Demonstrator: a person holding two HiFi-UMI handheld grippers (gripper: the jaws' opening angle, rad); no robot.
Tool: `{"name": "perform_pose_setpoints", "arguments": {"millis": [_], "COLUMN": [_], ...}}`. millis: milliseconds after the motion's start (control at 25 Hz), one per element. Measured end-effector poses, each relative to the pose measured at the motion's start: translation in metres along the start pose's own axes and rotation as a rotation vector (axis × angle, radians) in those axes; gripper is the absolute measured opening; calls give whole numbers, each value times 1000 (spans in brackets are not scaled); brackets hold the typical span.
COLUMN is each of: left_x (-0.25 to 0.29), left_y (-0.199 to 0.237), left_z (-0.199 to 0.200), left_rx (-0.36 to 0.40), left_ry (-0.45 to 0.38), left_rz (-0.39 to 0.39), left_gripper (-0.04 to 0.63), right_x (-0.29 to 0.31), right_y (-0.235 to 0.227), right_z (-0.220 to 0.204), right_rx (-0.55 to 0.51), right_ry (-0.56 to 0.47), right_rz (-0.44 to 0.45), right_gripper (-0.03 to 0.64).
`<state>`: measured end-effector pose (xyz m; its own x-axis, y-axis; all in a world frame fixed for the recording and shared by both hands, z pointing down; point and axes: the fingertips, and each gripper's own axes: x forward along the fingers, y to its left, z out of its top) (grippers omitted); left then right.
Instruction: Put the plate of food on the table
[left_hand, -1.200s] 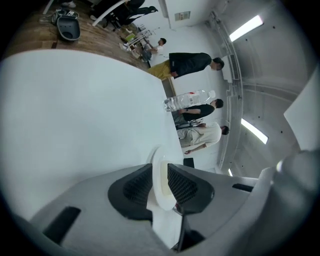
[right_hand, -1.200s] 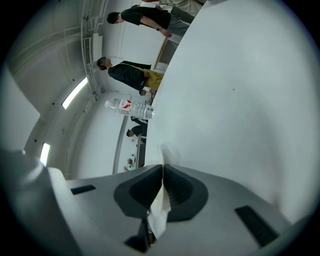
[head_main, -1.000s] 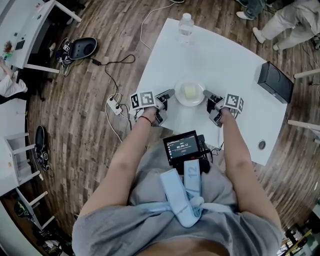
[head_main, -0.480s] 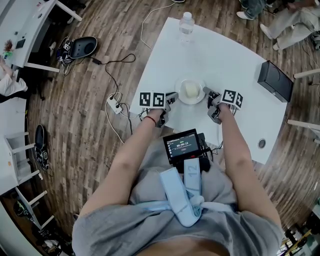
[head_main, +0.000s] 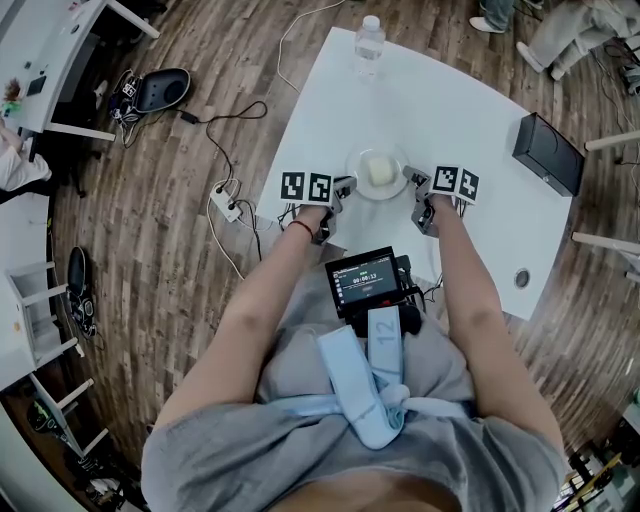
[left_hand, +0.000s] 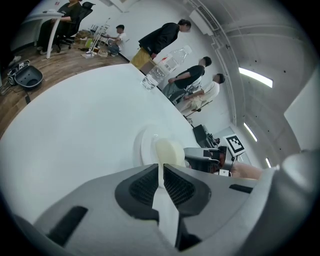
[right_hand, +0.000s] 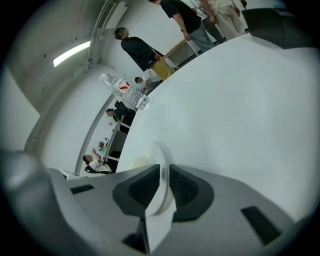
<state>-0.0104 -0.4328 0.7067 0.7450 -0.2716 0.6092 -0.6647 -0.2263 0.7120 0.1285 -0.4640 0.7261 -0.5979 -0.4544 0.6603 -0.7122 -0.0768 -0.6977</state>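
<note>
Plate (head_main: 363, 160), one, pinched by left gripper (head_main: 347, 186), right gripper (head_main: 408, 178).

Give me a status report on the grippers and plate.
Left gripper shut on plate rim; right gripper shut on opposite rim. Plate with food over table, touchdown unclear. Bottle and black box well apart from it.

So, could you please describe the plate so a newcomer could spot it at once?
Start at the large white table, at its edge nearest the person. There the left gripper and right gripper each clamp the rim of a small round white plate. Unlike the clear bottle and black box farther off, it carries a pale lump of food.
</note>
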Motion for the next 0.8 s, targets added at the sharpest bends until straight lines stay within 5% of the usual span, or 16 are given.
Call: {"name": "perform_pose_setpoints", "arguments": {"millis": [800], "left_x": [-5], "left_y": [-2], "left_z": [15], "left_rx": [70], "left_ry": [25], "left_rz": [31], "left_gripper": [43], "right_x": [-23], "right_y": [20], "right_z": [6], "right_rx": [-237], "right_ry": [23], "right_rz": [-168], "right_gripper": [35]}}
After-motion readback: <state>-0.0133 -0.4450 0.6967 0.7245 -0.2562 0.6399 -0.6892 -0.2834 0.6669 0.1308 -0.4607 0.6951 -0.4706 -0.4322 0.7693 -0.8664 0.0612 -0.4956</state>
